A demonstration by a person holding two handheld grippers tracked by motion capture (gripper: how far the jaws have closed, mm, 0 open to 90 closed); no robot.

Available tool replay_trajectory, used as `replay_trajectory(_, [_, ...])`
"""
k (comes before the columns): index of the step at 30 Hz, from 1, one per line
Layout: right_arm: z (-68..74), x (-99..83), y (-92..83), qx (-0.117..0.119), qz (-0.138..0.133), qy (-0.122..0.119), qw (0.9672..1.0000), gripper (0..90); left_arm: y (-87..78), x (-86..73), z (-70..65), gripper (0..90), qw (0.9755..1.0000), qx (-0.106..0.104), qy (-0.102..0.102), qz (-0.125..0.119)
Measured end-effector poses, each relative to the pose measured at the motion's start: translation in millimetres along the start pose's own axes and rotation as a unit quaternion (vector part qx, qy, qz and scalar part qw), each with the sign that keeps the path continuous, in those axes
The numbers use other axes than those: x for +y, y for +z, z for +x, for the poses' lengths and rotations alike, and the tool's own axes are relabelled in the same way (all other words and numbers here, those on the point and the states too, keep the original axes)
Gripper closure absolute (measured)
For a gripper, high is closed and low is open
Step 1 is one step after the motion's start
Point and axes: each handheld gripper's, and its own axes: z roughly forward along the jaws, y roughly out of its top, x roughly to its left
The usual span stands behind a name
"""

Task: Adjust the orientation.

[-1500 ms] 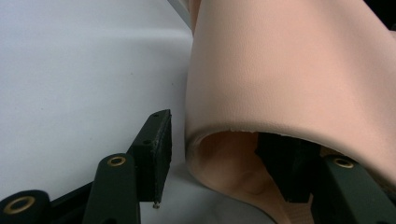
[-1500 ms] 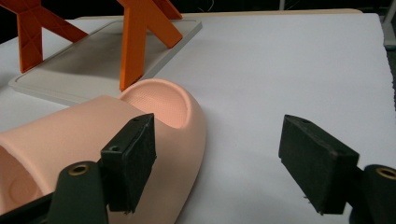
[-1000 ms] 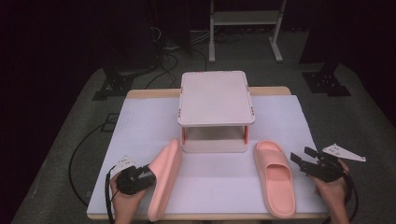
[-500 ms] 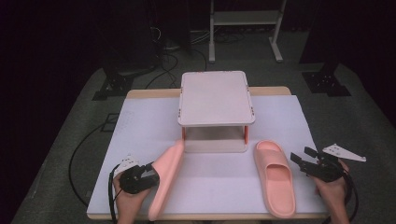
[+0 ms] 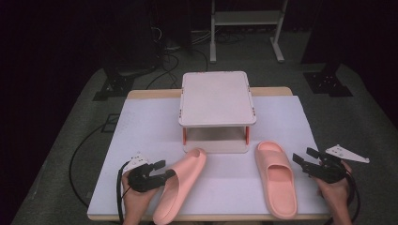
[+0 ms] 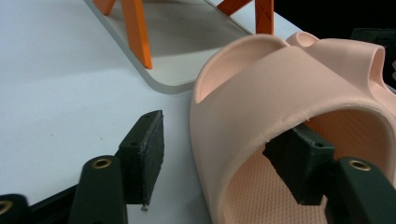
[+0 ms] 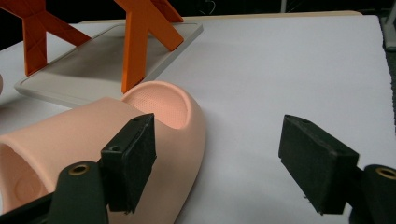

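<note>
A: The two salmon-pink moulded foam slippers (image 5: 180, 187) look matt, their footbeds finely dimpled.

B: And the small beige two-tier plastic shelf (image 5: 217, 98)? Smooth, faint sheen, orange plastic legs. The white table cover (image 5: 141, 126) seems papery, matt.

Left gripper (image 6: 224, 172) low over the white table cover (image 6: 56, 79), jaws apart; they have just been opening. One black pad (image 6: 144, 158) stands outside the near slipper (image 6: 280, 98), clear of its side wall, above the cover. Other pad (image 6: 299, 168) sits inside the slipper, under the strap; contact with the strap cannot be told. Slipper is pink, dotted insole, open toe pointing away. Second pink slipper (image 6: 373, 56) peeks out behind it at right. Beyond, a pale grey shelf base (image 6: 187, 42) with orange legs (image 6: 137, 32) rests on the cover; slipper toe lies just beside its rounded corner.
</note>
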Motion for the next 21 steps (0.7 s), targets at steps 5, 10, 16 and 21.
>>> replay_trajectory(5, [0.4, -0.8, -0.6, 0.004, 0.001, -0.002, 1.0000, 26.9, 4.6, 0.0, -3.0, 33.2, 0.9999, -0.007, 0.004, 0.007])
replay_trajectory(10, [3.9, -0.6, -4.1, 0.015, -0.005, -0.005, 0.9999, 26.9, 7.6, -0.7, -5.3, 32.7, 0.9997, -0.020, 0.000, 0.012])
replay_trajectory(16, [7.8, -1.8, -9.8, 0.035, -0.013, -0.005, 0.9993, 27.2, 11.1, -1.0, -10.8, 34.0, 0.9988, -0.030, 0.017, 0.034])
replay_trajectory(21, [14.1, -1.1, -13.9, 0.047, -0.018, -0.014, 0.9986, 27.1, 17.3, -3.3, -13.7, 40.2, 0.9974, -0.046, 0.018, 0.053])
